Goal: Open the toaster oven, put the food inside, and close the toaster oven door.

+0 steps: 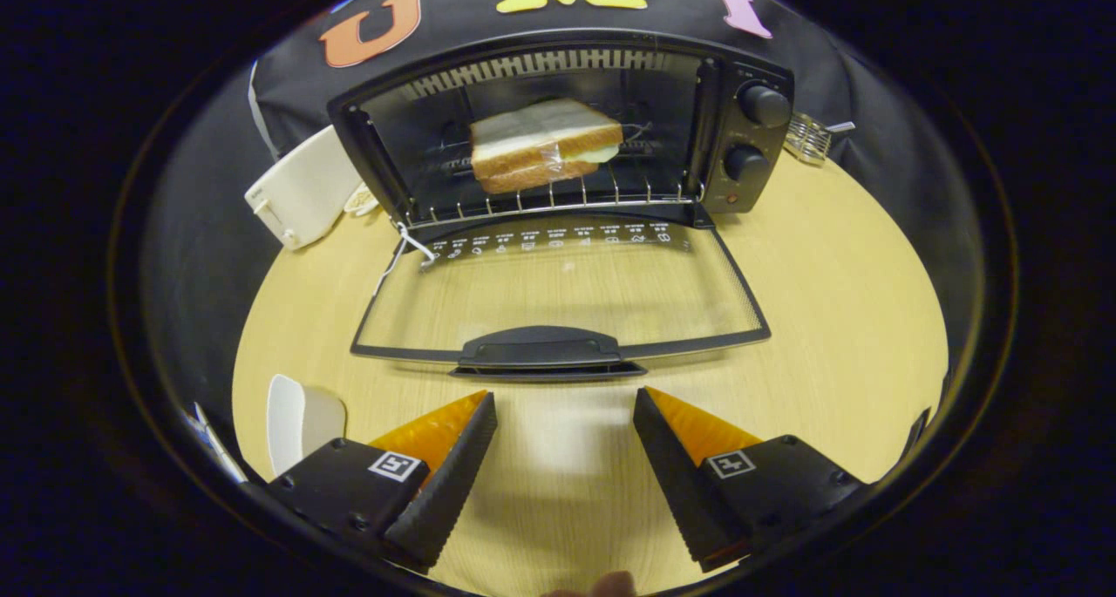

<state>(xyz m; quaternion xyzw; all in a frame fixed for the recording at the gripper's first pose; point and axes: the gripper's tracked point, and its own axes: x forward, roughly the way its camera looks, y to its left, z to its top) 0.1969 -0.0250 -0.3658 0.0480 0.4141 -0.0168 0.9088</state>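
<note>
Black toaster oven (pixel 558 135): stood on the pale wooden table (pixel 837 318), its glass drop-down door (pixel 558 305) laid flat open toward the gripper. Wrapped white-bread sandwich (pixel 545 144): set on the wire rack (pixel 558 200) inside, so loading is judged done. Two-finger gripper (pixel 565 405): fingers held wide apart, nothing gripped, just short of the black door handle (pixel 545 349), placed apparently to lift the door shut. White toaster (pixel 301 187): beside the oven.

We see a light wood-grain table (pixel 828 318). On it stand the toaster oven (pixel 750 135), a white appliance (pixel 301 187) just beside the oven, a wire rack (pixel 809 137) behind it, and a white plate (pixel 301 418) beside one gripper finger.
</note>
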